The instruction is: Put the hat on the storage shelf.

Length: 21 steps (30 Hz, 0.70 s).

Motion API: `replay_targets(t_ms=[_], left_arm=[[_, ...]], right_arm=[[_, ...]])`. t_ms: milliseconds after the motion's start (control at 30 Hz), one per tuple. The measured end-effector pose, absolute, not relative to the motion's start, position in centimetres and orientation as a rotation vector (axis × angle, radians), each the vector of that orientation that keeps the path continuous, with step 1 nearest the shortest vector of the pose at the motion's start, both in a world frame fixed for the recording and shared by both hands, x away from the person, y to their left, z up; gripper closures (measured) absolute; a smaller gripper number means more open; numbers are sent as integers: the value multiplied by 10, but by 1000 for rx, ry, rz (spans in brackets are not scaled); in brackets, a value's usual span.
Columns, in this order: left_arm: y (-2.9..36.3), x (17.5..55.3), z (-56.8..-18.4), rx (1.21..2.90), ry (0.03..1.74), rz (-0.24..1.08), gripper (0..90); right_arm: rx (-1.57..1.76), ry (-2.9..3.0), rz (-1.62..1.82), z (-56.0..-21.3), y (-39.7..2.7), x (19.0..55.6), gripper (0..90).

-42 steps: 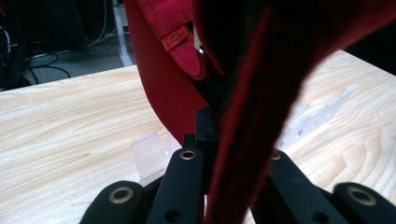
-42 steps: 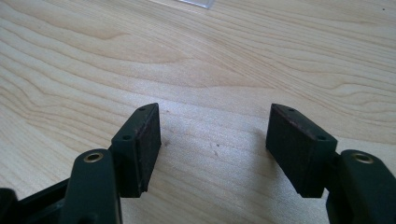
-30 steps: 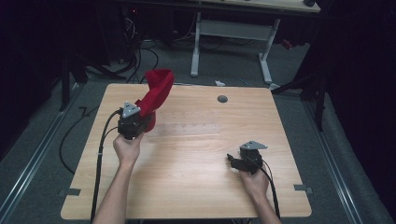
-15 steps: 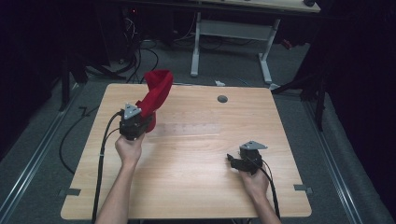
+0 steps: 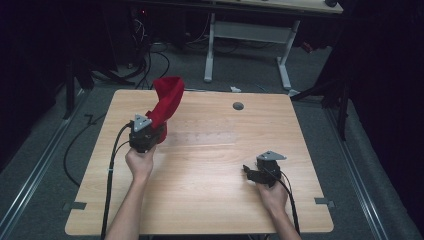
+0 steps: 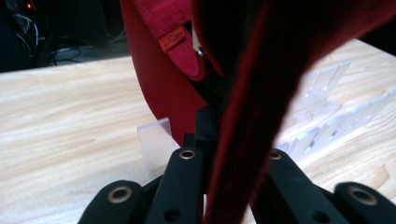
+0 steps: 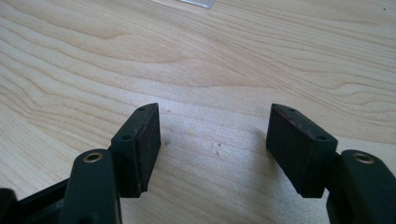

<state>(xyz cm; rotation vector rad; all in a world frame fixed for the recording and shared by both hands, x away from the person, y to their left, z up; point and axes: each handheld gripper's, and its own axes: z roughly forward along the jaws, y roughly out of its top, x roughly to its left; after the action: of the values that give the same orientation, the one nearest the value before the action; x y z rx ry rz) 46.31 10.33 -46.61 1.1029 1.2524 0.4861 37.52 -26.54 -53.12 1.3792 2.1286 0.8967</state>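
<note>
Clearly the red cloth (image 5: pixel 167 100) is held up so that it hangs free of the table (image 5: pixel 210 200) instead of lying bunched on it. The left gripper (image 6: pixel 219 140) has its jaws pressed together on a fold of it, and in the left gripper view the fabric rises between them and drapes past the lens, a small orange label showing on an inner flap. From above, the cloth stands over the table's far left corner, arching up and away from the gripper. A pale clear plastic piece (image 6: pixel 156 142) lies on the table just behind the cloth's lower edge.

That left hand (image 5: pixel 140 162) grips its tool from below, forearm running up from the table's near edge, jaws aimed at the far side. The right gripper (image 7: pixel 215 149) waits low at the table's near right, jaws apart with nothing between them, likely kept ready to take a second hold. Its hand (image 5: pixel 272 195) rests behind it, wrist straight.
</note>
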Motion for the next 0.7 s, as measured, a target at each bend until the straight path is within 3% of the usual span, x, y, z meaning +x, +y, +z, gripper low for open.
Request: replay_targets(t_ms=[467, 700], left_arm=[[106, 457, -478, 1119, 1286, 457, 838], [109, 454, -477, 1124, 1290, 448, 754]], right_arm=[[1377, 2130, 896, -531, -265, 375, 354], [1377, 2131, 897, -531, -265, 375, 354]])
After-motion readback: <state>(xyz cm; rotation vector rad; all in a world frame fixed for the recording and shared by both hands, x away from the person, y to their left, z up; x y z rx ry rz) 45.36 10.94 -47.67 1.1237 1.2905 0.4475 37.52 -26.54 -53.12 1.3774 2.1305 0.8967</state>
